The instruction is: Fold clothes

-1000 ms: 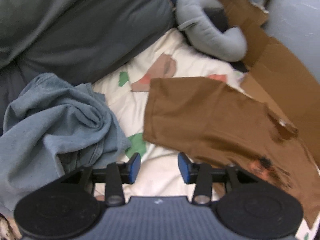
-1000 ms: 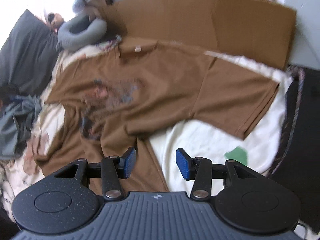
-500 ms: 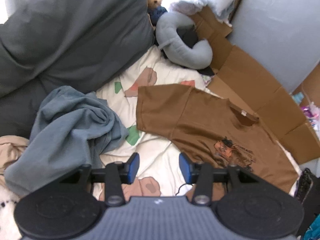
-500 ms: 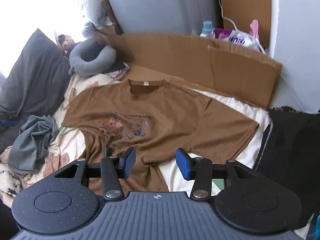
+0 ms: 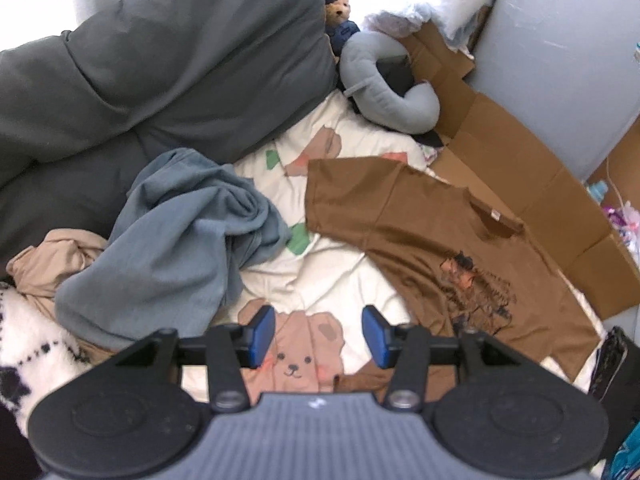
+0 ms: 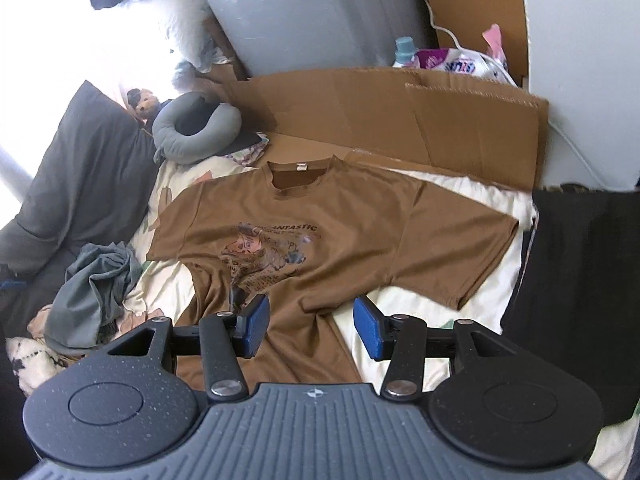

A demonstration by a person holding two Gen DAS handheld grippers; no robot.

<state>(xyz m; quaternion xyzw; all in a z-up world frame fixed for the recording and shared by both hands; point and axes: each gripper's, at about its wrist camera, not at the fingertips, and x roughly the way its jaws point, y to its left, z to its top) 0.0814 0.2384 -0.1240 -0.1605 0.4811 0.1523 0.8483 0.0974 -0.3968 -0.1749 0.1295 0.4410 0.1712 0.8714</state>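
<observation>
A brown printed T-shirt (image 6: 352,224) lies spread face up on the cream bedsheet (image 6: 416,312), collar toward the cardboard, its lower left side rumpled. The same T-shirt (image 5: 432,232) fills the right half of the left wrist view. My left gripper (image 5: 320,336) hangs high above the sheet's bear print; its jaws are opening and hold nothing. My right gripper (image 6: 312,326) hovers open over the shirt's lower hem, well clear of the cloth. A crumpled blue-grey garment (image 5: 188,236) lies in a heap left of the shirt, over a beige one (image 5: 52,264).
Dark grey pillows (image 5: 160,64) bound the left side. A grey neck pillow (image 5: 384,92) and a small teddy (image 5: 338,8) sit at the head. Flattened cardboard (image 6: 400,120) lines the wall side. Black fabric (image 6: 580,264) lies at the right edge.
Both grippers have risen away from the bed, so the whole shirt and more of the room have come into view. The left jaws have widened slightly. The shirt lies still.
</observation>
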